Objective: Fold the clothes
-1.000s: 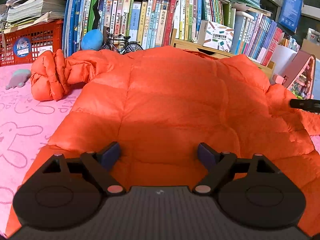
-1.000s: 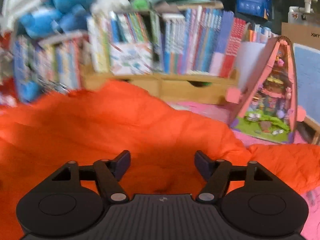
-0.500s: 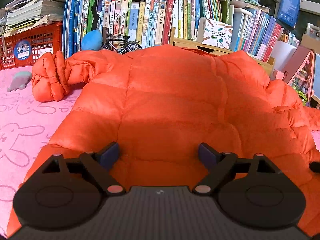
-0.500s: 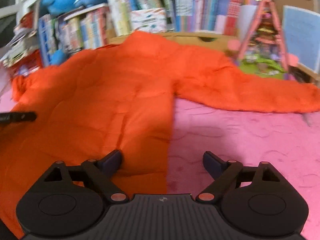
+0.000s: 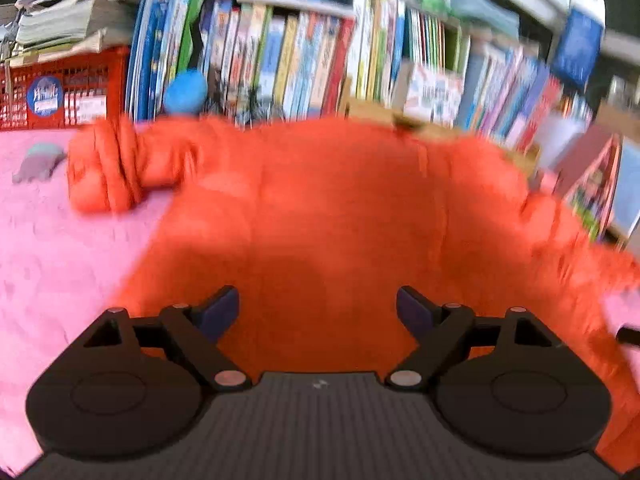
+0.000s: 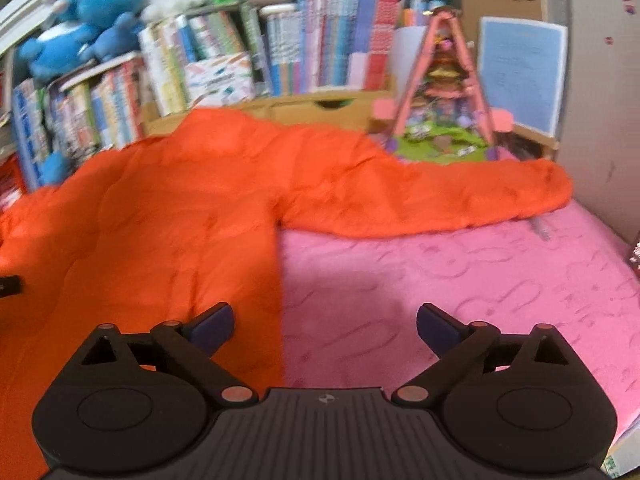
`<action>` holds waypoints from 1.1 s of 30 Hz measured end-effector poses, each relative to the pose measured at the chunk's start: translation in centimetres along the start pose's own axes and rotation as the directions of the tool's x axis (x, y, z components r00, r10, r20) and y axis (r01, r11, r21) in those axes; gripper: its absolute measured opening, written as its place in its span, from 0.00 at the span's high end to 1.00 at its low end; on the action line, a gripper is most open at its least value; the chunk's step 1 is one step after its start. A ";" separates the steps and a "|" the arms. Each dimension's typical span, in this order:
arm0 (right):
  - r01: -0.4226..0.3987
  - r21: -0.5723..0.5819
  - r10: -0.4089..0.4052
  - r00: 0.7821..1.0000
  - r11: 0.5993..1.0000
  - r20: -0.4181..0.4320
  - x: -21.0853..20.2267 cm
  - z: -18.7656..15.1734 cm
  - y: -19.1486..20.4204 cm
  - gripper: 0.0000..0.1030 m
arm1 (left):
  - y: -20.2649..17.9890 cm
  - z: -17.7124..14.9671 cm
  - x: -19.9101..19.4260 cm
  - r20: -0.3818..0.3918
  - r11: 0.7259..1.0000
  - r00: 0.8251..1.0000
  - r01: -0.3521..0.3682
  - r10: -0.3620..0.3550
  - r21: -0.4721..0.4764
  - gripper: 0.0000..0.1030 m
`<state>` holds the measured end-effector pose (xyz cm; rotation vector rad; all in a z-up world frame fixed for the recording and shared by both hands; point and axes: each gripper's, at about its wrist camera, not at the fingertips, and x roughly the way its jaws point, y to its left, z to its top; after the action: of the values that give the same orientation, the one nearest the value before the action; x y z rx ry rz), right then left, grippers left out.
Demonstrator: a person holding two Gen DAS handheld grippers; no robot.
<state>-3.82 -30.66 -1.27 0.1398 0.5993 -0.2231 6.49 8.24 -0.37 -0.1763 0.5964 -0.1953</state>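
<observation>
Right wrist view: orange jacket (image 6: 172, 216) lies spread flat on the pink bed (image 6: 460, 280), one sleeve (image 6: 460, 196) stretched straight out toward the wall. A second ago this camera sat low over the jacket body, now it's pulled back to the side hem with the whole sleeve in frame. Right gripper (image 6: 325, 326) jaws spread wide, nothing held. Left gripper (image 5: 318, 306) hovers over the lower hem, jaws spread, empty; its view has gone blurry, so it's moving. Far sleeve (image 5: 108, 168) is bunched up near the red crate (image 5: 64, 88). No fold visible in the body. Looks like repositioning for a hem or sleeve grab.
</observation>
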 end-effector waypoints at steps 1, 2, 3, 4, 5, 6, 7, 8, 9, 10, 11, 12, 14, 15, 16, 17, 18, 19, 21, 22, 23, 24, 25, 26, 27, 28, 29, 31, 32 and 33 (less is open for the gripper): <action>0.015 0.007 -0.015 1.000 1.000 0.007 0.3 0.4 -0.3 0.00 | 0.4 1.1 0.2 0.017 1.000 1.000 -0.014 0.014 -0.006 0.15; 0.032 0.014 -0.032 0.999 0.999 0.010 0.6 1.0 -0.5 0.00 | 0.8 2.2 0.7 0.034 0.999 0.999 -0.042 0.042 -0.011 0.15; 0.048 0.023 -0.048 0.999 0.999 0.009 1.1 1.5 -0.7 0.00 | 1.2 3.2 1.3 0.047 0.998 0.997 -0.067 0.068 -0.020 0.15; 0.060 0.034 -0.060 0.998 0.998 0.009 1.5 1.9 -0.9 0.00 | 1.5 3.8 2.3 0.046 0.995 0.995 -0.087 0.089 -0.040 0.15; 0.063 0.048 -0.064 0.998 0.997 0.010 1.9 2.4 -1.0 0.00 | 2.0 4.2 3.3 0.033 0.992 0.994 -0.102 0.104 -0.071 0.15; 0.063 0.061 -0.064 0.998 0.996 0.011 2.2 2.8 -1.0 0.00 | 2.6 4.4 4.2 0.018 0.988 0.994 -0.109 0.111 -0.107 0.15; 0.055 0.073 -0.057 0.998 0.996 0.013 2.4 3.1 -0.9 0.00 | 3.3 4.5 5.2 0.003 0.983 0.993 -0.116 0.118 -0.143 0.15; 0.045 0.075 -0.046 0.999 0.996 0.016 2.5 3.3 -0.7 0.00 | 3.9 4.6 6.0 -0.010 0.977 0.993 -0.122 0.122 -0.175 0.15; 0.032 0.070 -0.034 0.999 0.997 0.020 2.6 3.4 -0.3 0.00 | 4.4 4.4 6.7 -0.017 0.973 0.992 -0.123 0.122 -0.196 0.15; 0.019 0.064 -0.021 1.000 0.998 0.024 2.6 3.5 0.1 0.00 | 4.7 4.3 7.2 -0.022 0.970 0.992 -0.123 0.121 -0.210 0.15; 0.005 0.054 -0.007 1.000 0.999 0.027 2.6 3.5 0.6 0.00 | 5.0 4.1 7.6 -0.025 0.968 0.992 -0.124 0.121 -0.220 0.15; -0.010 0.038 0.009 1.000 0.999 0.029 2.6 3.5 1.3 0.00 | 5.3 3.9 8.0 -0.029 0.966 0.992 -0.125 0.121 -0.229 0.15; -0.041 0.006 0.041 0.999 0.999 0.034 2.6 3.5 2.7 0.00 | 6.1 3.6 8.2 -0.028 0.957 0.993 -0.119 0.116 -0.266 0.15; -0.057 -0.010 0.057 0.998 0.998 0.035 2.6 3.5 3.4 0.00 | 6.6 3.4 8.2 -0.026 0.951 0.993 -0.114 0.112 -0.289 0.15; -0.072 -0.026 0.073 0.997 0.997 0.037 2.6 3.5 4.1 0.00 | 7.0 3.1 8.1 -0.013 0.943 0.993 -0.111 0.113 -0.314 0.15; -0.087 -0.042 0.089 0.995 0.995 0.038 2.7 3.5 4.7 0.00 | 7.5 2.9 7.5 0.019 0.933 0.992 -0.111 0.125 -0.342 0.15; -0.102 -0.057 0.105 0.994 0.993 0.039 2.7 3.4 5.4 0.00 | 8.1 2.7 6.9 0.055 0.924 0.989 -0.108 0.138 -0.368 0.15; -0.117 -0.073 0.121 0.992 0.990 0.040 2.7 3.4 6.1 0.00 | 8.7 2.8 6.1 0.098 0.916 0.984 -0.101 0.150 -0.388 0.15; -0.147 -0.105 0.152 0.988 0.983 0.040 2.7 3.4 7.5 0.00 | 10.1 3.0 5.2 0.143 0.898 0.980 -0.062 0.136 -0.435 0.15; -0.162 -0.121 0.168 0.985 0.979 0.040 2.7 3.4 8.2 0.00 | 10.9 3.1 5.0 0.158 0.888 0.980 -0.036 0.121 -0.459 0.14; -0.175 -0.131 0.181 0.983 0.976 0.037 2.8 3.4 8.8 0.00 | 11.7 3.3 5.1 0.160 0.873 0.982 -0.008 0.099 -0.489 0.13; -0.183 -0.131 0.188 0.982 0.974 0.029 3.2 3.3 9.1 0.00 | 12.4 3.4 5.7 0.143 0.848 0.988 0.023 0.062 -0.529 0.13; -0.189 -0.128 0.193 0.981 0.974 0.022 3.5 3.2 9.5 0.00 | 13.0 3.6 6.6 0.131 0.823 0.991 0.050 0.030 -0.567 0.13; -0.190 -0.122 0.193 0.981 0.974 0.015 3.9 3.1 9.7 0.00 | 13.4 3.6 7.4 0.125 0.799 0.992 0.070 0.007 -0.597 0.10; -0.191 -0.115 0.193 0.981 0.975 0.008 4.2 2.9 9.8 0.00 | 13.7 3.8 8.2 0.121 0.783 0.993 0.072 0.004 -0.618 0.10; -0.190 -0.109 0.192 0.981 0.976 0.002 4.5 2.8 9.9 0.00 | 13.6 4.1 8.8 0.119 0.781 0.992 0.046 0.036 -0.623 0.10; -0.187 -0.106 0.188 0.982 0.977 0.001 4.7 2.6 9.9 0.00 | 13.4 4.5 9.4 0.116 0.780 0.991 0.020 0.067 -0.626 0.11; -0.181 -0.101 0.182 0.983 0.978 0.003 5.0 2.2 9.9 0.00 | 13.3 5.2 10.4 0.117 0.774 0.987 -0.013 0.113 -0.633 0.36; -0.182 -0.096 0.184 0.983 0.979 0.006 5.1 1.9 9.7 0.00 | 13.3 5.4 10.7 0.126 0.762 0.984 -0.012 0.123 -0.648 0.64; -0.186 -0.088 0.187 0.982 0.979 0.007 5.3 1.7 9.5 0.00 | 13.4 5.5 11.0 0.137 0.752 0.983 -0.003 0.124 -0.659 0.72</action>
<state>3.67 -22.64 -2.30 0.1093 0.5754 -0.0160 20.35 19.23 -4.78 -0.8567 0.4742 0.1102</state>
